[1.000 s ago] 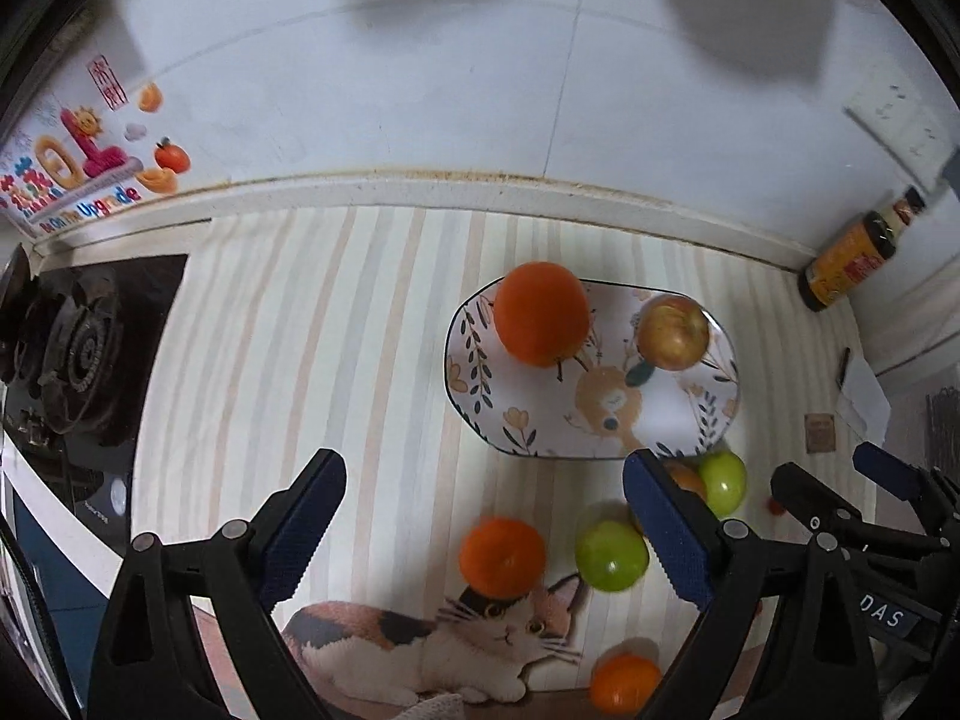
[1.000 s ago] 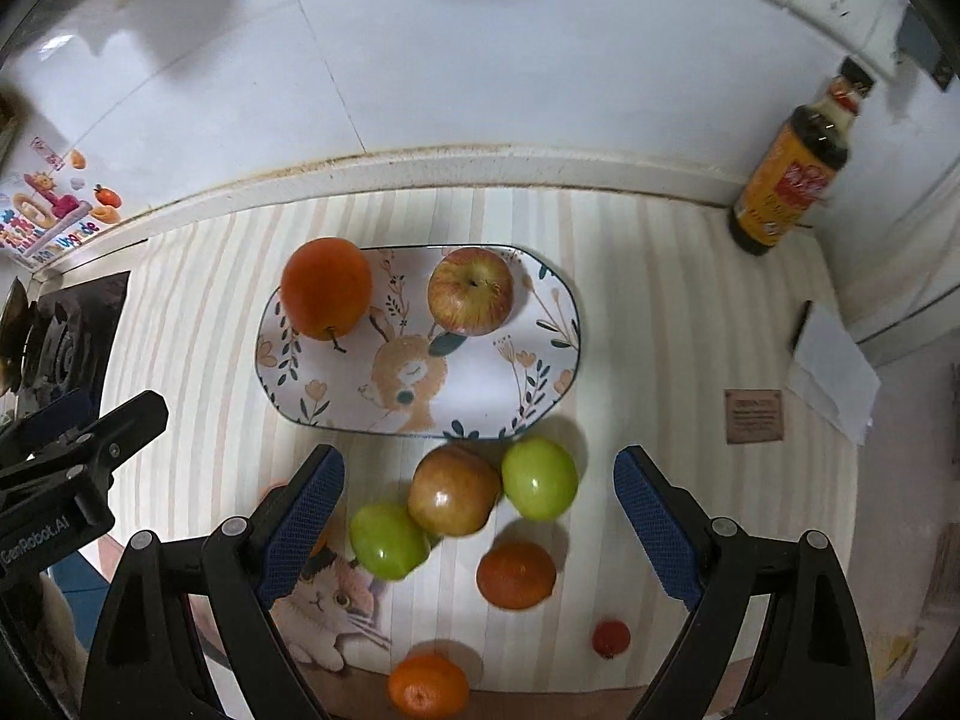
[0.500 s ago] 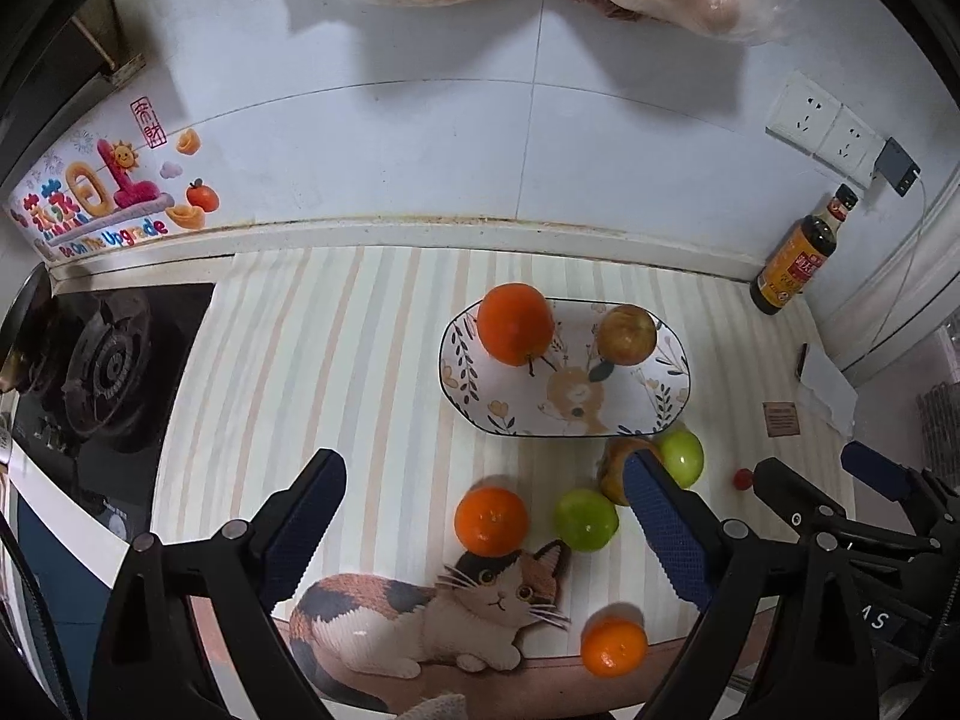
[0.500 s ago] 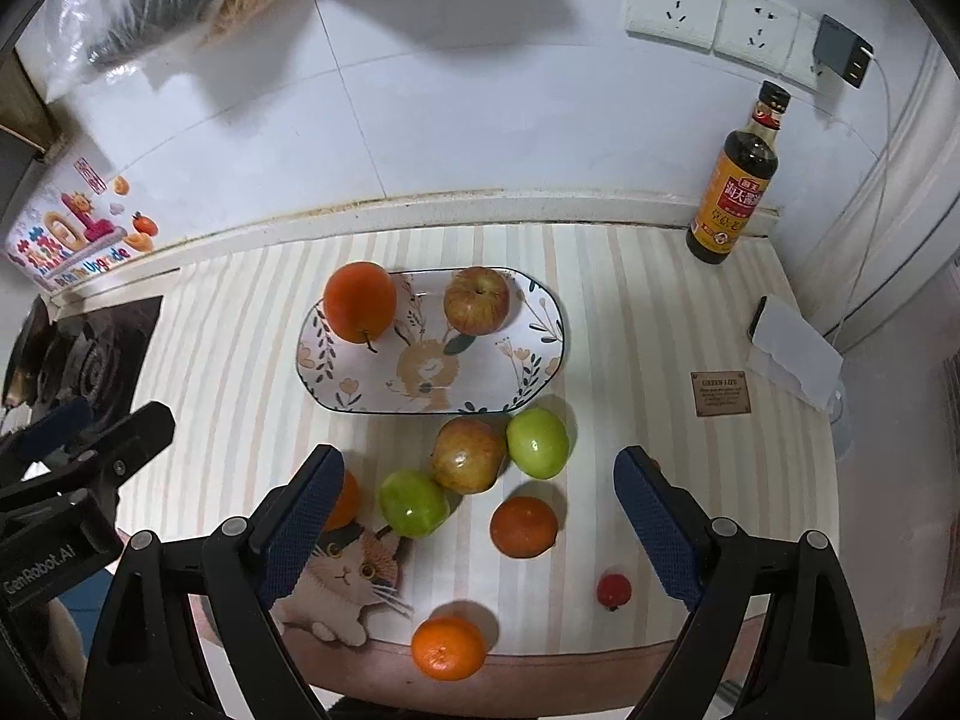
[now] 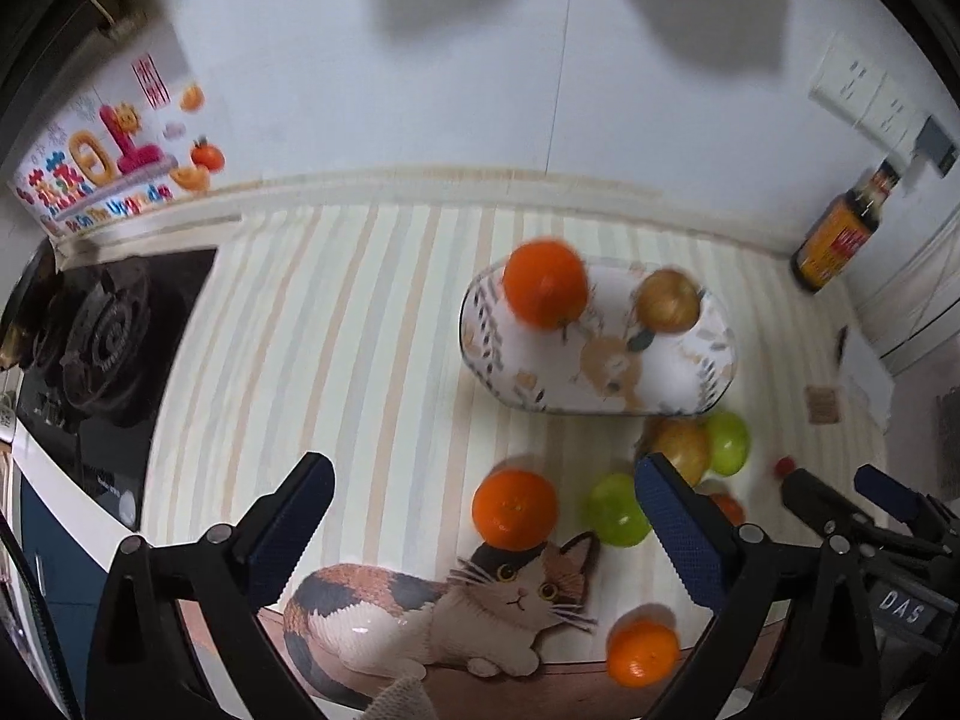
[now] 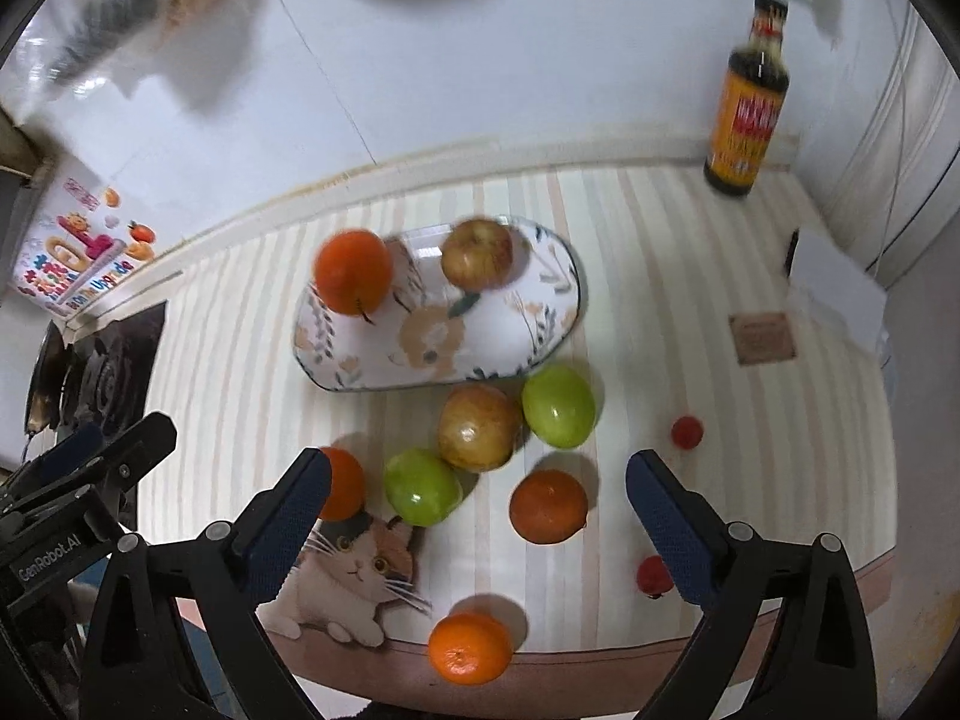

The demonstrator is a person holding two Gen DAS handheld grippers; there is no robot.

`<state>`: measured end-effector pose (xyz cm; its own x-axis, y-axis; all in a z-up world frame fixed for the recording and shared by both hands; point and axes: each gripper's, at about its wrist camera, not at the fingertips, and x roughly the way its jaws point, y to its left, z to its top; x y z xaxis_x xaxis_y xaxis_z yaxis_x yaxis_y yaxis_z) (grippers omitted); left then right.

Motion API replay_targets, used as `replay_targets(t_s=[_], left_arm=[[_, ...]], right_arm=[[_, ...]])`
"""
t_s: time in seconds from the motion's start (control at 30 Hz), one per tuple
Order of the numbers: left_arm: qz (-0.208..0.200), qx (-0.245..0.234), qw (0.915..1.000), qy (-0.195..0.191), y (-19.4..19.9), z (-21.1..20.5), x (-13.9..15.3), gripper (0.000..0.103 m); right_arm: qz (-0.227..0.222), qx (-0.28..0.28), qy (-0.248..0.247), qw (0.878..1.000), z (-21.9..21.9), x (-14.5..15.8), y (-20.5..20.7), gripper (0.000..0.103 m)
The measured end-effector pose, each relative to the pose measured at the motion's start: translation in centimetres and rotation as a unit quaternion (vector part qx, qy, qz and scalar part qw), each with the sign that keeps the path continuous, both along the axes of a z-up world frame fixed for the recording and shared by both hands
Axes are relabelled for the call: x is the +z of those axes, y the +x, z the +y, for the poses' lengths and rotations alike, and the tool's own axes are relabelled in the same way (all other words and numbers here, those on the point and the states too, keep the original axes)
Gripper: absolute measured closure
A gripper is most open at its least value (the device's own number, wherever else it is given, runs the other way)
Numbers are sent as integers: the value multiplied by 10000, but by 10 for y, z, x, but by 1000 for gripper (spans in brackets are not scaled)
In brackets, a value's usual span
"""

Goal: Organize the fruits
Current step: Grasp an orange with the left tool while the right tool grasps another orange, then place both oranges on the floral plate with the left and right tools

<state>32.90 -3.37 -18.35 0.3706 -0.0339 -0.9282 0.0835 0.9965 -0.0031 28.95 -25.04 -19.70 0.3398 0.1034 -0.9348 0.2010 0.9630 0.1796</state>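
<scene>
- Left tool (image 5: 480,516) wide, nothing between the jaws; they have just been opening. It hangs over the orange (image 5: 514,507) by the cat picture (image 5: 432,606) on the striped bench (image 5: 312,360).
- Right tool (image 6: 477,510) also wide and empty, jaws just been opening too. Under it: green apple (image 6: 422,487), red-yellow apple (image 6: 479,427), darker orange (image 6: 548,506).
- Plate (image 6: 510,336) already carries a big orange (image 6: 353,271) and an apple (image 6: 477,253); its near half looks free.
- Loose on the bench: second green apple (image 6: 559,406), small orange (image 6: 470,648) near the front edge, two small red fruits (image 6: 686,432).
- Likely step: each tool picks one loose fruit. Come straight down, centre the fruit between the pads, close gently; round fruit rolls.
- Clustered apples touch each other, so take an outer one first or the jaw nudges a neighbour.
- Small orange sits close to the bench edge; a push could roll it off.
- Open room: left stripes of the bench are bare, up to the stove (image 5: 102,336). Bottle (image 6: 747,114) stands by the wall, well apart.
- Tools sit side by side; keep them apart over the plate.
</scene>
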Motion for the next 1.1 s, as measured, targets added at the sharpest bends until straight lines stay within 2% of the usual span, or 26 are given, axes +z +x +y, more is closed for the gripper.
replay_targets(t_s=[0.3,0.47,0.57,0.63,0.77,0.87,0.97,1.1], left_arm=[[984,-66,9949,220,17,-8,-85,0],[1486,-149,9881,375,25,-16,-131,0],[1717,-245,9841,369,27,-21,-152,2],[1744,-253,9840,273,27,-23,-157,17],[1694,-311,9851,-44,23,-27,-157,39],[1635,-372,9858,34,16,-31,-155,40],[1690,-337,9850,36,7,-30,-156,40],[1830,-261,9827,-106,-18,-14,-157,40]], right_arm=[[878,-276,390,9950,-28,-84,7,4],[962,-260,482,9939,-31,-102,4,4],[1064,-225,467,9930,-31,-111,4,11],[1159,-203,443,9921,-31,-119,4,16],[1319,-219,505,9897,-31,-137,4,29],[1422,-248,645,9874,-30,-152,5,43],[1362,-177,674,9882,-29,-155,5,44],[1461,207,735,9863,-15,-153,-5,44]])
